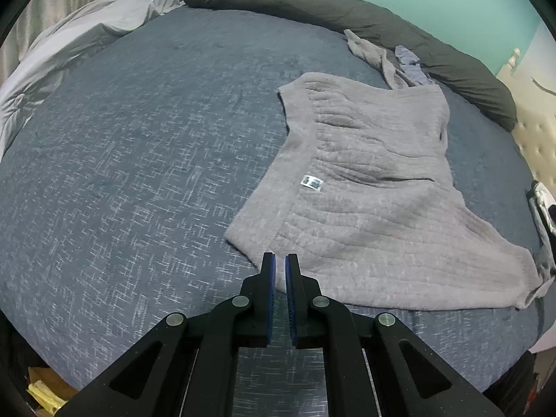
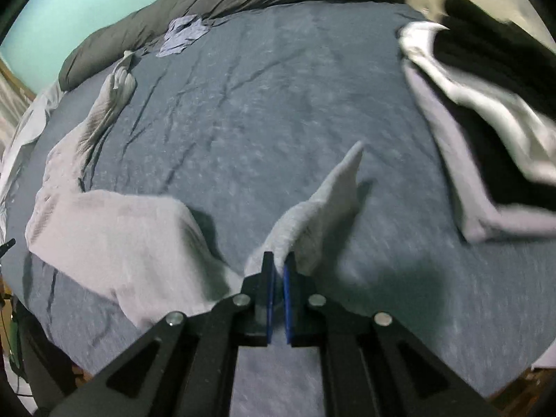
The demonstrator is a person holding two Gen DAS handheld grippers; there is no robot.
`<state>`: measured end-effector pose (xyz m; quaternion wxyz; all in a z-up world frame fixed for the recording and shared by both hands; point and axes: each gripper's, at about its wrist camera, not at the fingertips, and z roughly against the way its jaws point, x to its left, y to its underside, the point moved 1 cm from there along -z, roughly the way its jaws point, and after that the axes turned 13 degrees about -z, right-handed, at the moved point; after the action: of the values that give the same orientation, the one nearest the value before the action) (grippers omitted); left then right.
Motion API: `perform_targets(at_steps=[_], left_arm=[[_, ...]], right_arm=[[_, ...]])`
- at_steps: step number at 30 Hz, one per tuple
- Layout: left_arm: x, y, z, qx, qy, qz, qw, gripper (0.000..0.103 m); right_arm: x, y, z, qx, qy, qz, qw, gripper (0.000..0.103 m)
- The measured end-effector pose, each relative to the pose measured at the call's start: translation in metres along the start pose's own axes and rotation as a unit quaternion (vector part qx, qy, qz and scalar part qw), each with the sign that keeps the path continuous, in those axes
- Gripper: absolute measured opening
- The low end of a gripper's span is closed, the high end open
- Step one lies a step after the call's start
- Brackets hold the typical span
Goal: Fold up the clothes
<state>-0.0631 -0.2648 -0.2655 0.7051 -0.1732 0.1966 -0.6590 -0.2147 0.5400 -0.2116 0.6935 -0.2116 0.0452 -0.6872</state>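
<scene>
A grey ribbed garment (image 1: 365, 191) lies spread flat on the blue bedspread (image 1: 139, 139), with a small white label (image 1: 311, 183) near its left edge. My left gripper (image 1: 280, 264) hovers at the garment's near edge, shut, and no cloth shows between its pads. In the right wrist view the same grey garment (image 2: 111, 229) lies to the left. My right gripper (image 2: 279, 260) is shut on a corner of it, and that pinched flap (image 2: 330, 201) stands up in a peak above the jaws.
A dark grey bolster (image 1: 312, 3) runs along the far side of the bed by the green wall. A small blue cloth (image 2: 184, 34) lies beside it. A black and white garment (image 2: 486, 121) sits at the right. Pale sheets (image 1: 69, 34) are bunched at the left.
</scene>
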Motion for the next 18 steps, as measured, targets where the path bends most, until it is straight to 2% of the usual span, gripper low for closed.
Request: perform_targets(at_steps=[5,13,18], left_arm=[[-0.014,-0.006,0.002,-0.003,0.006,-0.011,0.9999,0.007],[-0.037,-0.016,0.016,-0.012,0.008,-0.032,0.9994,0.007],[-0.044,-0.018,0.021,-0.011,0.005,-0.042,0.9990,0.007]], right_arm=[[-0.036,0.040,0.008,0.010,0.002,-0.017,1.000,0.004],[-0.051,0.078,-0.008,0.045,0.000,-0.040,0.998,0.005],[-0.050,0.090,-0.002,0.054,0.022,-0.018,0.998,0.018]])
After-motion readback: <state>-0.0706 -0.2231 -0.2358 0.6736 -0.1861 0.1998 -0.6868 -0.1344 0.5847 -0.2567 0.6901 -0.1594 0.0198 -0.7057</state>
